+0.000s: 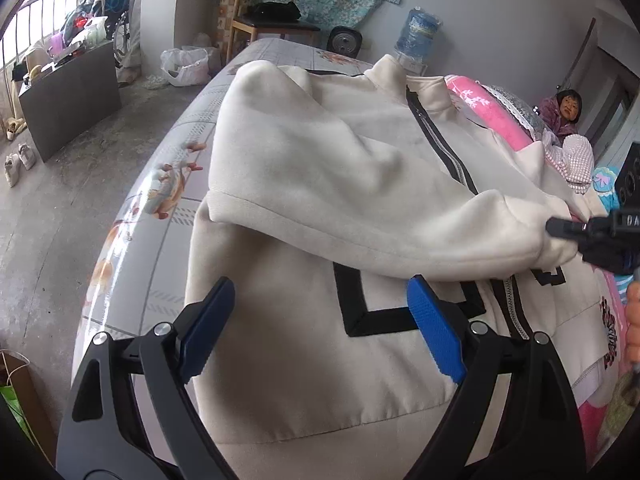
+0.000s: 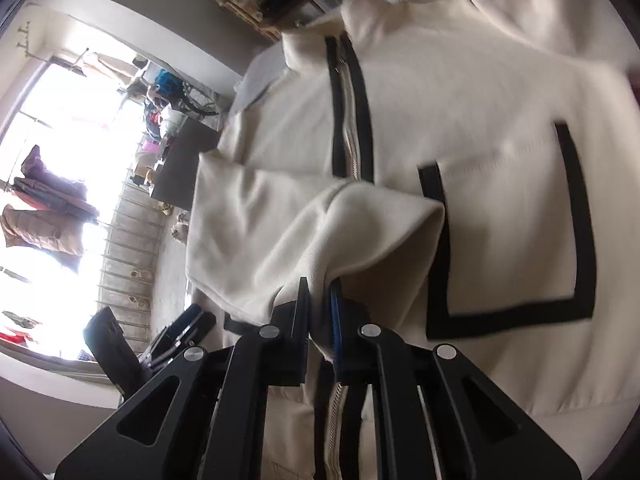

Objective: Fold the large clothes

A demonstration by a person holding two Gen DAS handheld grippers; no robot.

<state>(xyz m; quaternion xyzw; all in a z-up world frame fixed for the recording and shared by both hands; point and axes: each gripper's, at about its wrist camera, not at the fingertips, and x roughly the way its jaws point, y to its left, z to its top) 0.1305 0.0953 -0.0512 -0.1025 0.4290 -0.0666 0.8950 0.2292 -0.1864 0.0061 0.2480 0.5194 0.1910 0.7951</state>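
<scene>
A cream zip-up jacket (image 1: 304, 360) with black trim and black-edged pockets lies front-up on the bed. One sleeve (image 1: 360, 200) is drawn across its chest. My right gripper (image 2: 320, 296) is shut on that sleeve's cuff (image 2: 360, 224), the cloth pinched between the pads. From the left wrist view the right gripper (image 1: 560, 228) shows at the right edge, holding the cuff. My left gripper (image 1: 320, 312) hangs open above the jacket's lower front, nothing between its blue pads (image 1: 436, 328).
The bed (image 1: 160, 216) has a patterned sheet, its left edge dropping to a concrete floor (image 1: 48, 240). Pink bedding (image 1: 492, 112) lies at the far right, where a person (image 1: 560, 112) sits. A chair (image 1: 264, 20), bags and a dark cabinet (image 1: 68, 96) stand beyond.
</scene>
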